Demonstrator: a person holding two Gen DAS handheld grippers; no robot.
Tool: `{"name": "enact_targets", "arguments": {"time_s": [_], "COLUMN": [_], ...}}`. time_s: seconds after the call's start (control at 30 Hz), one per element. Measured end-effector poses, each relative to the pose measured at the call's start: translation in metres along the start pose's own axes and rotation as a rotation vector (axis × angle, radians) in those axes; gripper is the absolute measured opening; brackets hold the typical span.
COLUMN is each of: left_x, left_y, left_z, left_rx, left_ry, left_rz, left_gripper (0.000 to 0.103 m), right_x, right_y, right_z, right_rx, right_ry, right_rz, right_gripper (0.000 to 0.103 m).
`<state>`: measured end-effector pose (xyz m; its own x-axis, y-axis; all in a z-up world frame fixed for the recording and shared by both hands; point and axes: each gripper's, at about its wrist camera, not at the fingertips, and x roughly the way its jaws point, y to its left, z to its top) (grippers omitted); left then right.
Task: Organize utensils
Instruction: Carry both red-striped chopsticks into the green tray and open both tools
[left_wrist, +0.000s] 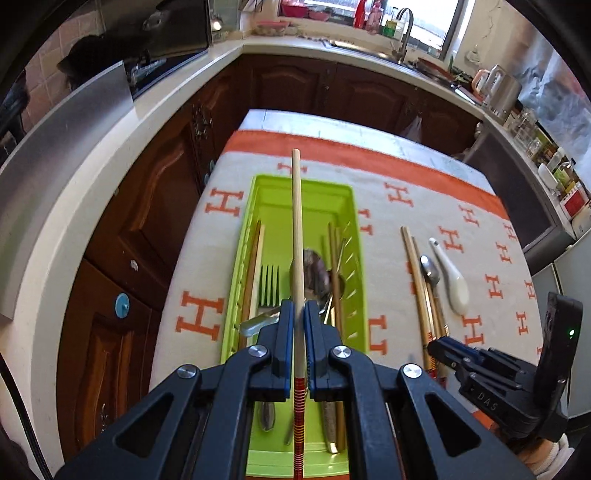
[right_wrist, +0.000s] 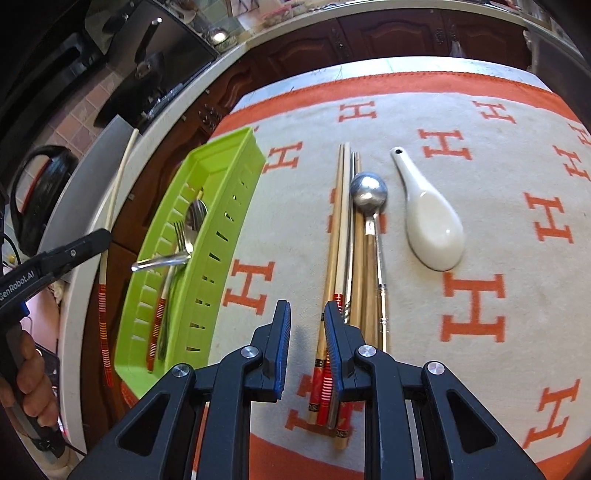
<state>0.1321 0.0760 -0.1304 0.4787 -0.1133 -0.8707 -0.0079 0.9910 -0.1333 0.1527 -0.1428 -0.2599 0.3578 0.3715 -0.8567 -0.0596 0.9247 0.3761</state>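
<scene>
- Holding a single chopstick (left_wrist: 296, 229) in the left tongs (left_wrist: 298, 314), closed tight on the shaft just ahead of its red-striped end, long pale tip pointing away to the far side.
- Hanging over the green tray (left_wrist: 343, 206), on the left part of the table (left_wrist: 424, 158), lengthwise above the middle.
- Already lying in the tray: a fork (left_wrist: 269, 284), a metal spoon (left_wrist: 314, 275) and more chopsticks along both side walls.
- Judging the held stick as light, stiff and smooth; a grip near one end is likely leaving the long tip free to swing, so a lower release is looking safer than a drop.
- Lying loose on the cloth right of the tray: a bundle of chopsticks (right_wrist: 341, 236), a steel spoon (right_wrist: 369, 194) touching it on the right, then a white ceramic spoon (right_wrist: 434, 221) just beside, apart from the rest.
- Hovering low at the bundle's near end, the right tongs (right_wrist: 306, 314) partly open and gripping nothing, right finger overlapping the red-banded ends.
- Guessing the ceramic spoon to be heaviest, glazed, slippery and chippable; the narrow handle is looking like the best hold.
- Expecting the thin steel spoon handle to be slick and low against the cloth.
</scene>
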Motion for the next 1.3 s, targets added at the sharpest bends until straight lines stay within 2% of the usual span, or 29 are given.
{"name": "enact_targets", "arguments": {"time_s": [0.2, 0.27, 0.57, 0.77, 0.9, 1.07, 1.2, 1.3], "left_x": [0.027, 0.031, 0.031, 0.025, 0.022, 0.017, 0.012, 0.009], "left_y": [0.004, 0.008, 0.024, 0.030, 0.030, 0.029, 0.029, 0.029], "left_z": [-0.012, -0.013, -0.015, -0.015, -0.016, -0.020, -0.024, -0.026], "left_rx": [0.016, 0.000, -0.056, -0.074, -0.071, -0.056, -0.050, -0.046], "left_ry": [0.046, 0.053, 0.027, -0.002, -0.015, -0.038, -0.055, -0.059], "left_rz": [0.014, 0.005, -0.053, -0.058, -0.059, -0.058, -0.057, -0.048], "left_gripper": [0.005, 0.014, 0.028, 0.041, 0.042, 0.049, 0.051, 0.057], "right_x": [0.014, 0.018, 0.033, 0.044, 0.047, 0.046, 0.038, 0.022], "right_y": [0.006, 0.007, 0.015, 0.028, 0.035, 0.031, 0.029, 0.036], "right_z": [0.003, 0.005, 0.011, 0.019, 0.020, 0.020, 0.018, 0.018], "right_rx": [-0.007, -0.009, -0.025, -0.097, -0.124, -0.078, -0.006, 0.005], "right_ry": [0.025, 0.032, 0.048, 0.036, 0.031, 0.040, 0.053, 0.017], "right_rz": [-0.045, -0.057, -0.097, -0.183, -0.261, -0.247, -0.166, -0.131], "right_gripper": [0.019, 0.019, 0.019, 0.019, 0.009, 0.007, 0.007, 0.006]}}
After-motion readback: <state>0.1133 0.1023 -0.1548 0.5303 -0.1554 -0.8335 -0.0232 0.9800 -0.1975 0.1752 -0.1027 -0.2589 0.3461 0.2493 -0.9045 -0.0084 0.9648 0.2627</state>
